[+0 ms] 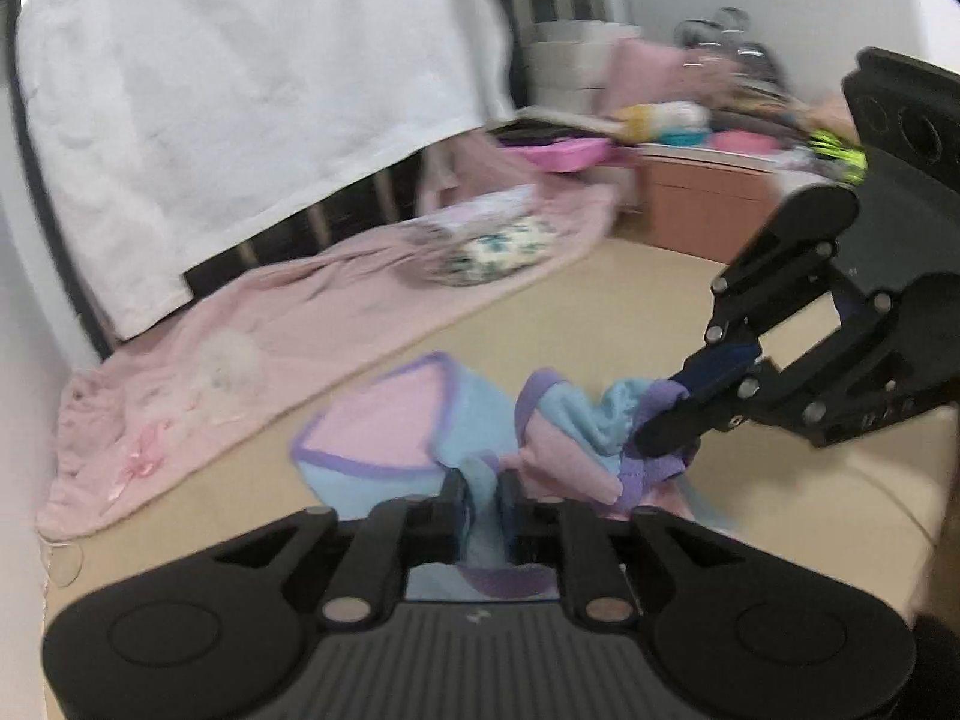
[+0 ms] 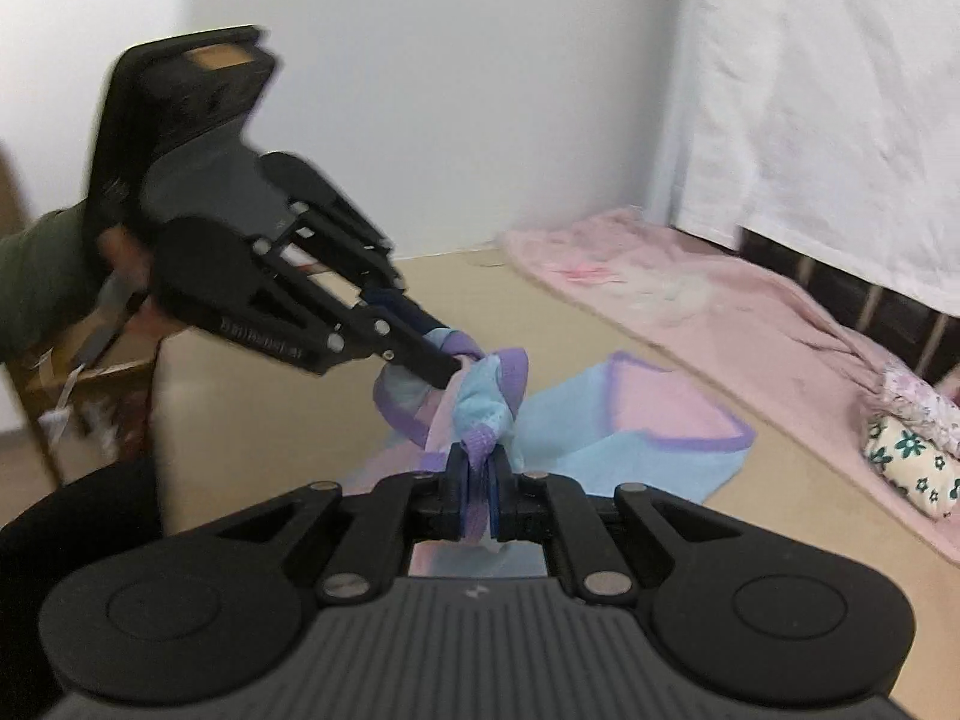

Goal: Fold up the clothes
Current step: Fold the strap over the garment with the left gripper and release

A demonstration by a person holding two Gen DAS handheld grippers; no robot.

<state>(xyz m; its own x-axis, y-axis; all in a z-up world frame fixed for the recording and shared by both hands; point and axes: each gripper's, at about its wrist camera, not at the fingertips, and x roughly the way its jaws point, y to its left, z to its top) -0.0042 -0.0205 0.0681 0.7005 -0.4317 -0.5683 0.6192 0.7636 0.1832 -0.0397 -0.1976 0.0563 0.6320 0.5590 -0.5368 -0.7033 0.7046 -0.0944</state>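
Together, left hand-held gripper [image 1: 483, 495] and right hand-held gripper [image 2: 478, 483] pinching soft pastel purple-edged garment [image 1: 384, 426], bunched, over tan tabletop [image 1: 600, 312].

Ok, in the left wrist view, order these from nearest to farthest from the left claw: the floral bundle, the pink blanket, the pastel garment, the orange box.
1. Pastel garment, held in the left claw.
2. Pink blanket, left.
3. Floral bundle, ahead on the blanket.
4. Orange box, far right.

Each fisheye camera sits just behind its own gripper, looking forward and slightly down along the fingers, close over a tan surface [image 1: 540, 312]; both views share the pastel garment [image 1: 408, 420] [image 2: 648, 420], the pink blanket [image 1: 240, 348] [image 2: 750, 300], and the opposite gripper.
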